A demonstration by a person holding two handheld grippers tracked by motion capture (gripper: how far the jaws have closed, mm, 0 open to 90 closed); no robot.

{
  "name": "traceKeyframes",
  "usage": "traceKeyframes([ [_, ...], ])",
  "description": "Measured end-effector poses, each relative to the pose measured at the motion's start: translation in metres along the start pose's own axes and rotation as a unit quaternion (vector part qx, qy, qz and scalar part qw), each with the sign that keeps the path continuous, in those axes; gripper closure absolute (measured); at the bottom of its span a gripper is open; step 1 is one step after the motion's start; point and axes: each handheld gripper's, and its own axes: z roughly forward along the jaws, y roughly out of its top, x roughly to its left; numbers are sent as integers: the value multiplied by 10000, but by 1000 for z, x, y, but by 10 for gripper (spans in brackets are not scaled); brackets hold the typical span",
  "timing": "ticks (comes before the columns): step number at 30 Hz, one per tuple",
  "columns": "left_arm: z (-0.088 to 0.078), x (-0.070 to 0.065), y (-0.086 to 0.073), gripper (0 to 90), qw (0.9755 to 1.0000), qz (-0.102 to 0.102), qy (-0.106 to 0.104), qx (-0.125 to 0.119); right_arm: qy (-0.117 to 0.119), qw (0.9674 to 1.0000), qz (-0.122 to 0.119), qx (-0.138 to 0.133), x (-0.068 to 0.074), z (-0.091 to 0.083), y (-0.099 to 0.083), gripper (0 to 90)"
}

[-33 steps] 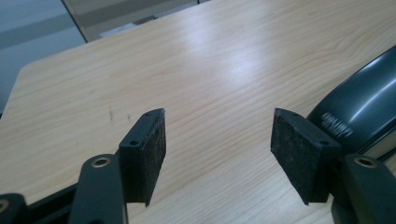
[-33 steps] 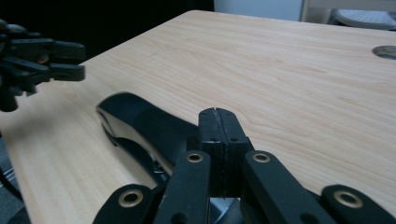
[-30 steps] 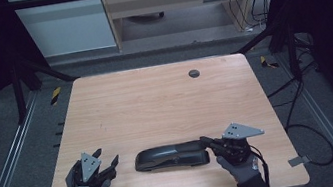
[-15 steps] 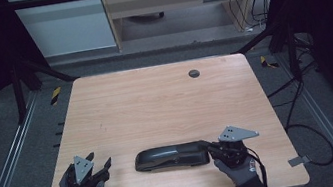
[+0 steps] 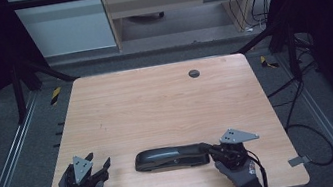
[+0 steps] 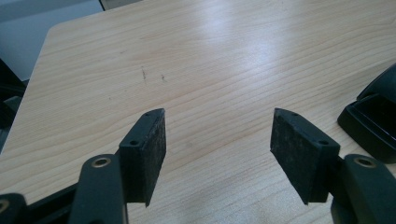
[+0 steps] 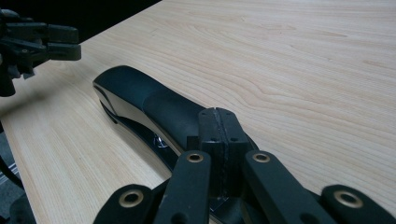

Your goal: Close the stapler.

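Observation:
A long black case-like object [image 5: 172, 157] lies flat near the front edge of the wooden table [image 5: 156, 105], its length running left to right. My right gripper [image 5: 207, 147] is at its right end, jaws shut pad against pad. In the right gripper view the closed pads [image 7: 218, 114] sit over that end of the black object [image 7: 140, 93], and nothing shows between them. My left gripper [image 5: 98, 159] rests near the front left corner, a short way left of the object. Its jaws stand open over bare wood [image 6: 218, 114], with the object's end [image 6: 373, 112] off to the right.
A small dark round grommet [image 5: 193, 73] sits in the tabletop at the far side. Metal rails run along the floor on both sides, and cables trail at the right. The left gripper [image 7: 32, 42] appears far off in the right gripper view.
The left hand has drawn slightly back and left towards the table's front corner. The right gripper and the black object have stayed where they were.

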Motion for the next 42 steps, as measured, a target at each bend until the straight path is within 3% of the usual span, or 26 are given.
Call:
traceKeyframes([
  [12, 0, 0, 0, 355, 10000, -13, -12, 5, -27, 10000, 22, -12, 0, 1, -3, 900],
  [15, 0, 1, 0, 354, 10000, -38, -11, -3, -33, 10000, -75, 1, 0, 1, -3, 900],
  [21, 1, 2, -1, 352, 10000, -57, -34, 17, 184, 9993, 6, -337, 2, -7, 9, 891],
  [24, 1, 1, -1, 352, 10000, -24, -52, 31, 38, 9997, -82, -238, 3, -6, 13, 870],
  [32, 3, 2, -2, 349, 9999, -76, -87, 67, -381, 9985, 135, -361, -17, -13, 11, 780],
  [37, 5, 1, -3, 348, 9998, -62, -125, 120, -829, 9950, 314, -451, -37, -21, 4, 668],
  [42, 7, 3, -4, 333, 9995, -82, -198, 242, -1376, 9896, 345, -250, -54, -26, -8, 537],
])
